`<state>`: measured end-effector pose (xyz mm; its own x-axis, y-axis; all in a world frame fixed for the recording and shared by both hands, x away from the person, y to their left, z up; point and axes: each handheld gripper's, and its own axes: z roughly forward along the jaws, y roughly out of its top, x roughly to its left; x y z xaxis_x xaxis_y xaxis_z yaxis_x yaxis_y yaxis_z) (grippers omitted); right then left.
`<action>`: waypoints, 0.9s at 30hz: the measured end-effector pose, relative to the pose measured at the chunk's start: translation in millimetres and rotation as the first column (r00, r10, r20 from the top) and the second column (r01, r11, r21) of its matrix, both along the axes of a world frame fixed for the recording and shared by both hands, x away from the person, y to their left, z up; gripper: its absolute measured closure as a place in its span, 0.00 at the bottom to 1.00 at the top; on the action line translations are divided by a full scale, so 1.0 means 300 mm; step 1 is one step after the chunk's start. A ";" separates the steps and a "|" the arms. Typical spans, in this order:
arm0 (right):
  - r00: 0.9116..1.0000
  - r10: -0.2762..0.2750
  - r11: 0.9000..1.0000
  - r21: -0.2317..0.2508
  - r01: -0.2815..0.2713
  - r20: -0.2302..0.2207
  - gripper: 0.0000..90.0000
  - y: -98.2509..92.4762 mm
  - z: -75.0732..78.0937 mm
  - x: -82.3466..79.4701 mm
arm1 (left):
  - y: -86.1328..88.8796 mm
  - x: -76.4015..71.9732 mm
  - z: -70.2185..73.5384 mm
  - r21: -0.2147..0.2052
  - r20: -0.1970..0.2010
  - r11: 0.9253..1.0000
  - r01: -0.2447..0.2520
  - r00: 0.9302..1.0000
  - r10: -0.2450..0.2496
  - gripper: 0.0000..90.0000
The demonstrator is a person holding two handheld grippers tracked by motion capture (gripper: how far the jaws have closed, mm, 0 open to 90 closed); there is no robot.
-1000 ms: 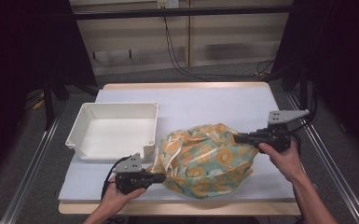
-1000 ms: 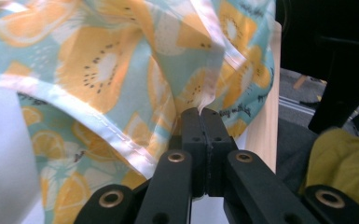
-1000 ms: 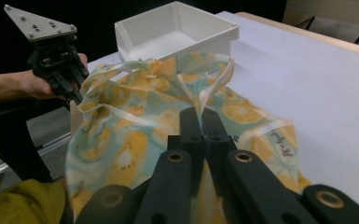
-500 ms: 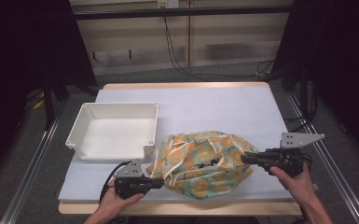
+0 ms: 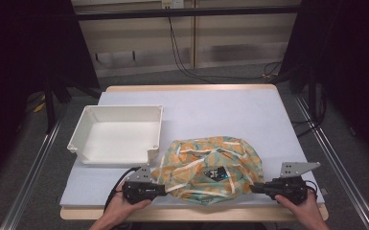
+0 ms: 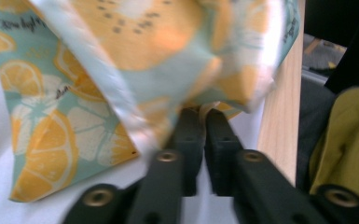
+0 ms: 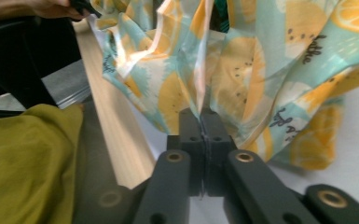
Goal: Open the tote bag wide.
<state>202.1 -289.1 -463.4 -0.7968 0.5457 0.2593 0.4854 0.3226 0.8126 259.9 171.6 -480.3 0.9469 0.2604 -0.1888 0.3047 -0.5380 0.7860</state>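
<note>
surface: white table point(image 5: 211, 110) | jaws: both grippers clamped on citrus-print cloth point(image 5: 211, 167) | room: dark

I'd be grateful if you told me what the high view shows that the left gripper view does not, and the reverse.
High view alone: the white bin left of the cloth, the whole table, and the right gripper at the cloth's right edge. Left gripper view alone: a narrow gap between its jaws, with a fold of cloth at their tips, and a yellow-green garment past the table's edge. Both: the orange-print cloth and the left gripper.
</note>
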 end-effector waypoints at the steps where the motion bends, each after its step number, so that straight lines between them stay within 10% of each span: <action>1: 1.000 -0.004 1.000 0.018 0.004 0.011 0.90 -0.003 0.012 0.000 | 0.006 -0.003 0.006 -0.015 0.001 1.000 0.001 1.000 -0.001 0.88; 18: 0.992 -0.040 0.997 0.065 0.033 0.119 0.54 0.070 0.218 0.141 | 0.084 -0.032 0.184 -0.239 0.078 0.968 -0.078 0.992 0.099 0.44; 27: 0.996 0.011 1.000 -0.024 -0.009 0.084 0.53 0.191 0.237 0.259 | 0.003 0.049 0.221 -0.276 0.077 0.956 -0.097 0.989 0.123 0.46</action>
<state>279.7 -231.9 -392.1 -0.8208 0.5426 0.1786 0.4123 0.3464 0.8426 274.5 172.5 -414.2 0.9318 0.3155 -0.1795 0.2689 -0.2677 0.9252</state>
